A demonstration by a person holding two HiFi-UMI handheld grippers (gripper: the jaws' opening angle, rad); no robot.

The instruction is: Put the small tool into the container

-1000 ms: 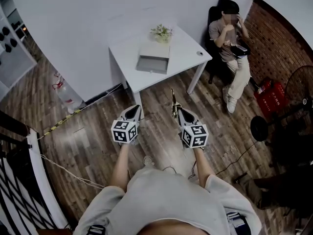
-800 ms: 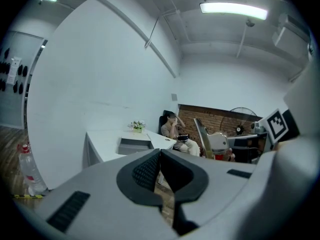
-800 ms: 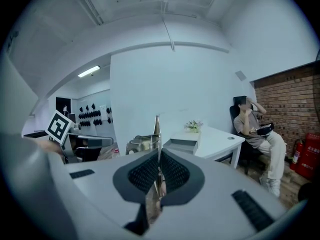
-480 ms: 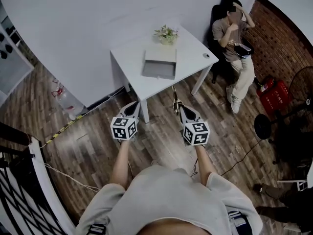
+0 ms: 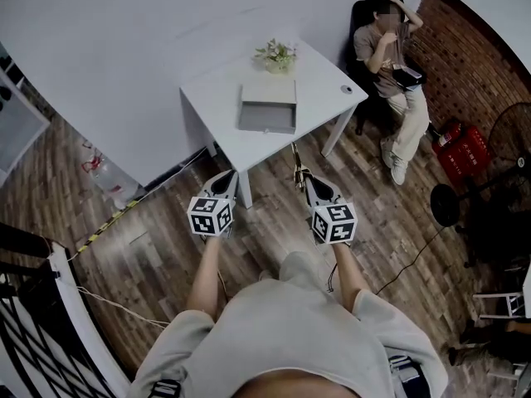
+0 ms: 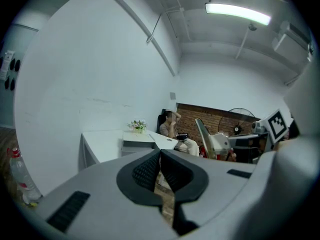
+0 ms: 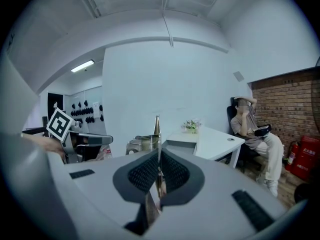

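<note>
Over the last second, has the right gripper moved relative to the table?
Yes. In the head view the right gripper, holding the small tool, has come closer to the white table; the tool's tip now nearly reaches its near edge.

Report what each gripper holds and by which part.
The right gripper clamps the small tool by its rear part, the slim front end sticking out ahead. The left gripper is shut on nothing.
</note>
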